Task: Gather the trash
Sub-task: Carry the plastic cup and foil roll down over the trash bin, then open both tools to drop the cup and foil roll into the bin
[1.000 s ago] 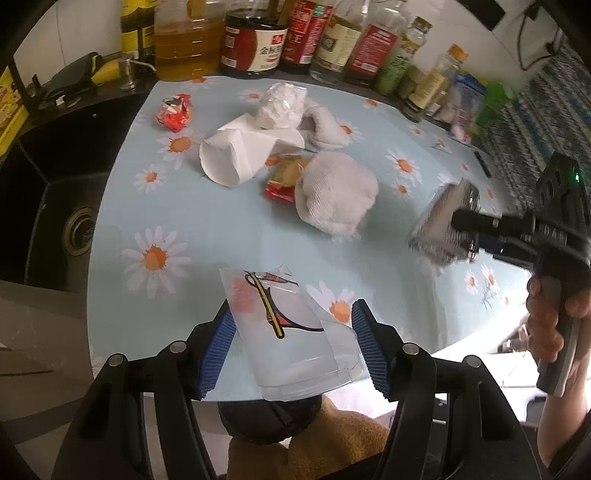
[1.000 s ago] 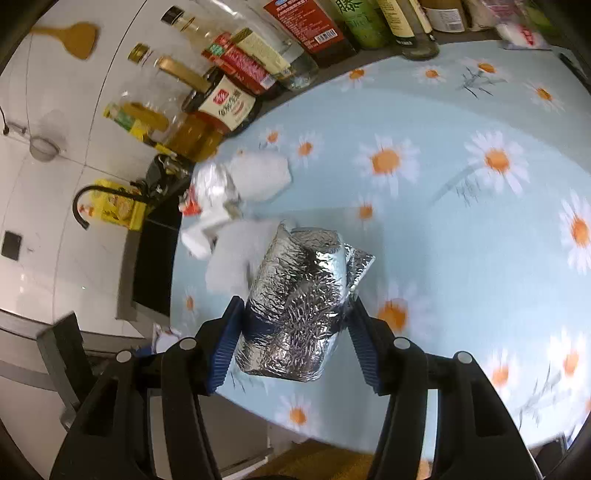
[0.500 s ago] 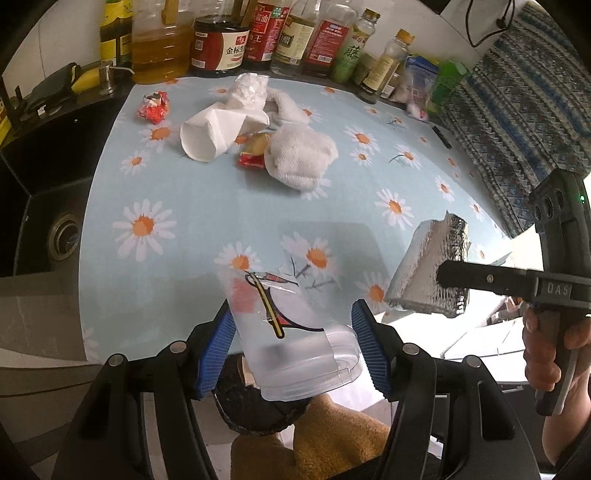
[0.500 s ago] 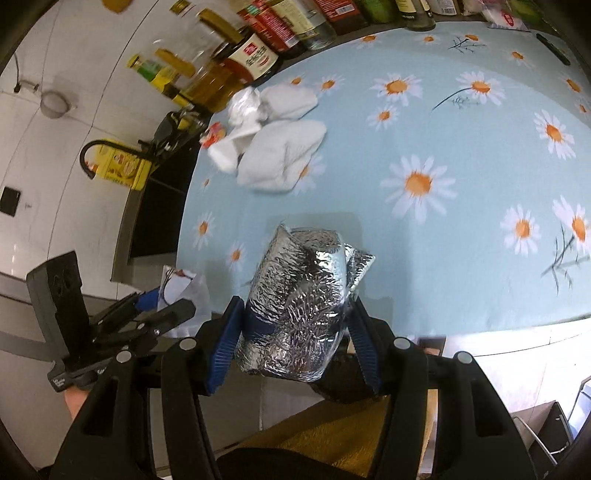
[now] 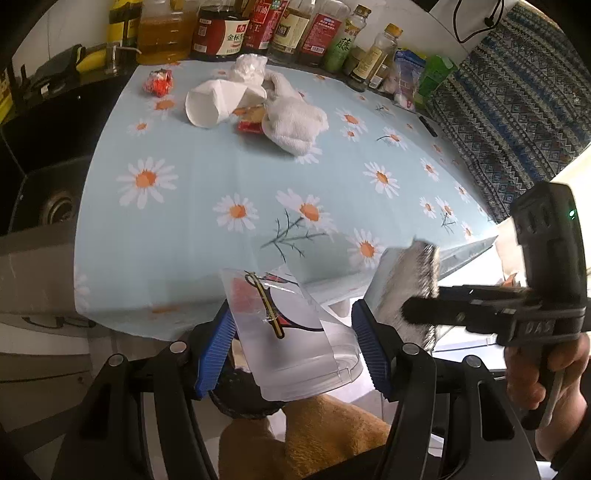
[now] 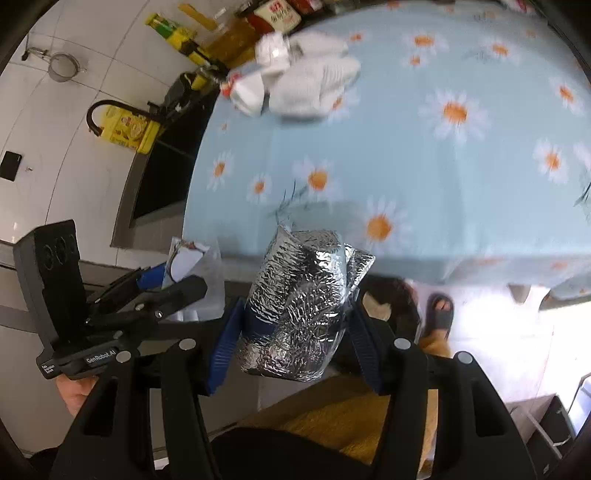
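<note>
Carrying is the step in hand: both grippers hold trash and sit off the near edge of the surface (image 5: 192, 206), which wears a pale blue daisy-print cloth.

Landmark for all positions: that surface.

Largest items first. At its far side, a row of bottles (image 5: 221, 33) stands along the wall. Just in front of them lies the remaining litter: a white cloth (image 5: 295, 122), a paper cup (image 5: 210, 103) on its side, a crumpled white bag (image 5: 247, 66), a flat red-and-yellow packet (image 5: 251, 118) between cup and cloth, and a small red wrapper (image 5: 159, 81) apart toward the sink side.

Beyond the near edge, the right gripper (image 6: 295, 343) has its fingers closed on a foil bag (image 6: 303, 302), crumpled and upright. The left gripper (image 5: 291, 347) has its fingers set around a clear wrapper (image 5: 291, 332) with a red and black print; the blue pads stand slightly off the film on both sides, so the firmness of hold cannot be confirmed.

A dark round rim shows below the left gripper, possibly a bin; not established.

Judgement: the task is partly done, five pieces outstanding. The next move calls for finding the receptacle, lowering over it and opening the fingers, one load at a time. Risk: the light film clinging to a pad.
</note>
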